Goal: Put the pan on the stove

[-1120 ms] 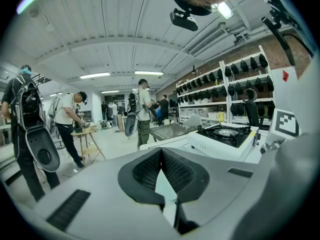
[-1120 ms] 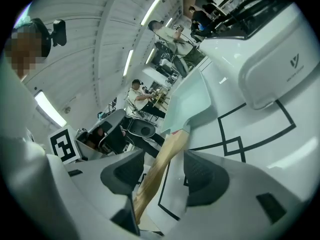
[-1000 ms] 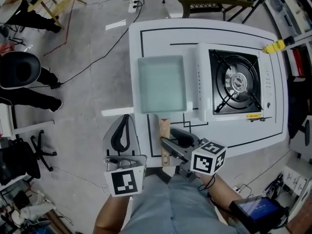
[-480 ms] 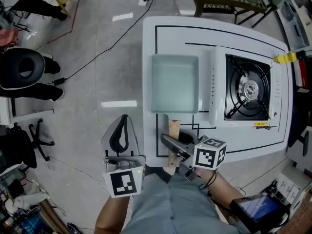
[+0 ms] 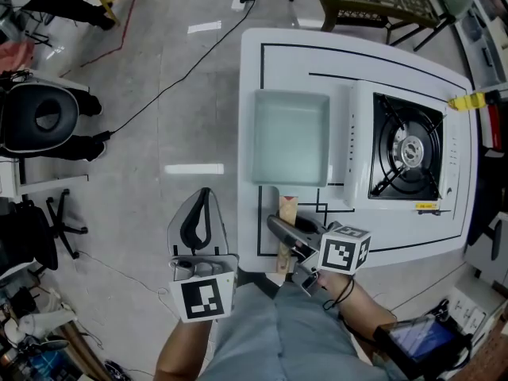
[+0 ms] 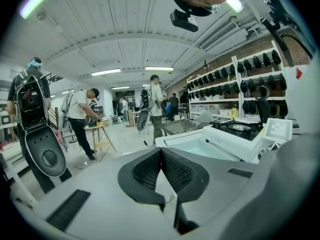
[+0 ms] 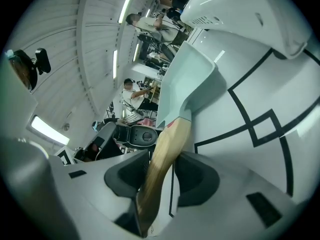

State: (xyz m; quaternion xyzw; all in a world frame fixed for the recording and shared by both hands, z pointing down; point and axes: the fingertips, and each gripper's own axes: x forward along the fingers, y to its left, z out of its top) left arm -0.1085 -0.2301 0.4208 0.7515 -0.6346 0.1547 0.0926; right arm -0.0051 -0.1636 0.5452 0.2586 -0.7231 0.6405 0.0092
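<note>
The fingers (image 7: 197, 176) of the right gripper (image 7: 161, 171) stand either side of the pan's wooden handle (image 7: 165, 159) and are closing on it; the pads lie very near the wood, but a firm squeeze does not show yet; the left gripper (image 6: 161, 151) has its jaws together with nothing between them, and it hangs off the table at about 9 o'clock of the right one.

A second ago the right jaws stood at their widest round the same handle; now they are narrowing, while the pan (image 5: 290, 137) lies on the same spot of the table (image 5: 250, 94) as before; the apparent slide of the table across the head view looks like the camera's own shift, since pan, stove and table lines keep their places relative to each other; so, as I judge it, the grasp is being taken at this moment and the lift and carry are all still to do.

The pan is a pale green square one, flat on the white table, just beside the stove (image 5: 409, 151) at its 9 o'clock and not on the burner; its long axis runs 12 to 6 in the head view; the basin is at the 12 end, and the handle (image 5: 287, 206) points to 6, toward the person, reaching near the table's edge; the right gripper (image 5: 290, 232) comes onto that handle from about 4 o'clock; the move to the stove would go toward 3 o'clock.
</note>
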